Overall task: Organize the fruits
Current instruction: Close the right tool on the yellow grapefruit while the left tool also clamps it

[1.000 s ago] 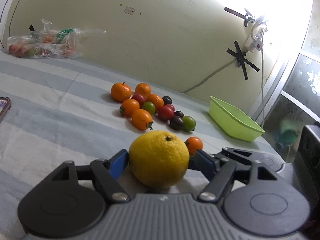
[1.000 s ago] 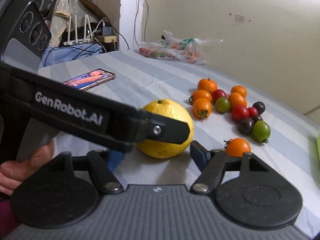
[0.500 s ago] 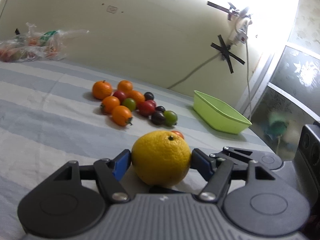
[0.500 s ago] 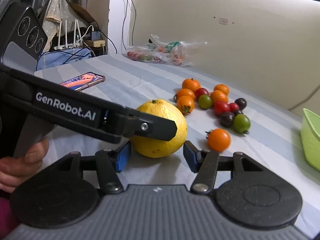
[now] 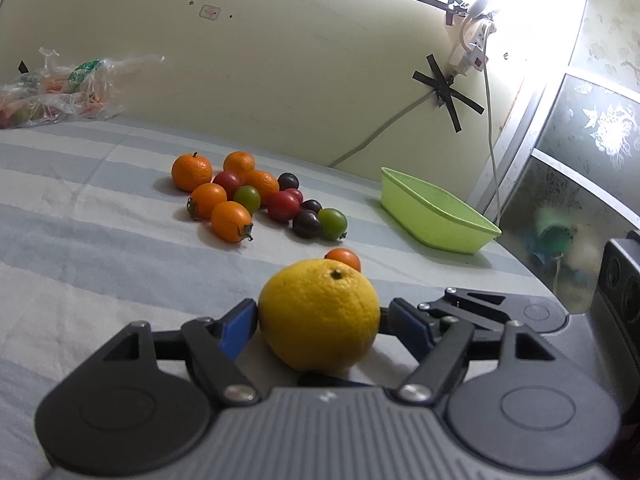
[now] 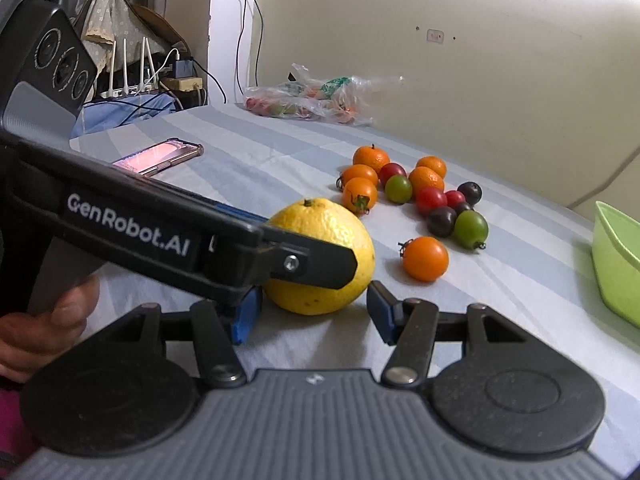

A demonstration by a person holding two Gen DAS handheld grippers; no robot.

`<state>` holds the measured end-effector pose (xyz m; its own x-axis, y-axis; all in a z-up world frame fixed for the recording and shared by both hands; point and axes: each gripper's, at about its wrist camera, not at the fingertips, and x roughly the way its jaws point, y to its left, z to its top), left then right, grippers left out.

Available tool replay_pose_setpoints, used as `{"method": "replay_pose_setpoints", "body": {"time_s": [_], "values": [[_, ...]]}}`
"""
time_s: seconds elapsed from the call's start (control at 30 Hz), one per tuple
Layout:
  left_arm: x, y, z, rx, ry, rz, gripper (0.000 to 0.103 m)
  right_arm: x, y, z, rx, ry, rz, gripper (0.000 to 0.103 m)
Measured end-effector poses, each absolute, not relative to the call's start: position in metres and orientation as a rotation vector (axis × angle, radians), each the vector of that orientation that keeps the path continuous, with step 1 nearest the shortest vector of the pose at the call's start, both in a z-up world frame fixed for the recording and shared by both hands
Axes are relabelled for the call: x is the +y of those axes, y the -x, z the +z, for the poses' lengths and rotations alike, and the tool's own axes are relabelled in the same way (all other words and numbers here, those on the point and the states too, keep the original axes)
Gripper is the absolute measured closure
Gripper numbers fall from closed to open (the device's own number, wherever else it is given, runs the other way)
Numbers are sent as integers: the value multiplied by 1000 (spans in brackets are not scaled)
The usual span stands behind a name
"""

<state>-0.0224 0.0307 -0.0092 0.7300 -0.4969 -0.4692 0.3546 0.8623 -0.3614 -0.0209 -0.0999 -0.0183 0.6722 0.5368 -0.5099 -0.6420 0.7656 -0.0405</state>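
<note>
My left gripper (image 5: 320, 322) is shut on a large yellow citrus (image 5: 319, 322) and holds it just above the striped cloth. The same citrus (image 6: 326, 236) shows in the right wrist view, with the left gripper's arm across it. My right gripper (image 6: 312, 314) is open and empty, just in front of the citrus. A lone orange tomato (image 6: 425, 258) lies right of it. A cluster of tangerines and small tomatoes (image 5: 256, 200) lies farther back. A green tub (image 5: 434, 214) stands at the right.
A plastic bag of produce (image 5: 56, 92) lies at the back left by the wall. A phone (image 6: 158, 158) lies on the cloth at the left. A cable and power strip (image 5: 470, 46) hang on the wall behind the tub.
The left gripper, still holding the citrus, has swung its view toward the green tub. The right gripper has drifted slightly to the right with it.
</note>
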Motion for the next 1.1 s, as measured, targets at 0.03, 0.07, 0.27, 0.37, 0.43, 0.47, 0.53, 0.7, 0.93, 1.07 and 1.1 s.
{"method": "replay_pose_setpoints", "body": {"time_s": [0.03, 0.07, 0.27, 0.37, 0.43, 0.47, 0.53, 0.7, 0.93, 1.07, 1.1], "values": [[31, 22, -9, 589, 254, -474, 26, -100, 21, -18, 500, 224, 671, 42], [31, 22, -10, 591, 255, -473, 26, -100, 20, -18, 500, 223, 671, 42], [31, 21, -10, 594, 254, -474, 25, -100, 21, -18, 506, 215, 673, 42], [30, 20, -10, 595, 254, -475, 25, -100, 21, -18, 510, 215, 675, 42], [30, 20, -10, 594, 254, -476, 27, -100, 21, -18, 512, 213, 677, 42], [29, 20, -10, 595, 253, -477, 28, -101, 21, -18, 514, 212, 679, 42], [28, 20, -11, 598, 251, -476, 28, -101, 20, -18, 516, 209, 681, 42], [27, 20, -11, 603, 251, -476, 29, -101, 20, -18, 516, 210, 682, 42], [27, 20, -11, 603, 250, -472, 33, -101, 20, -18, 516, 209, 683, 42], [29, 21, -11, 595, 256, -467, 27, -101, 20, -18, 513, 212, 683, 42], [30, 22, -11, 590, 258, -468, 27, -101, 20, -18, 512, 212, 682, 42]]}}
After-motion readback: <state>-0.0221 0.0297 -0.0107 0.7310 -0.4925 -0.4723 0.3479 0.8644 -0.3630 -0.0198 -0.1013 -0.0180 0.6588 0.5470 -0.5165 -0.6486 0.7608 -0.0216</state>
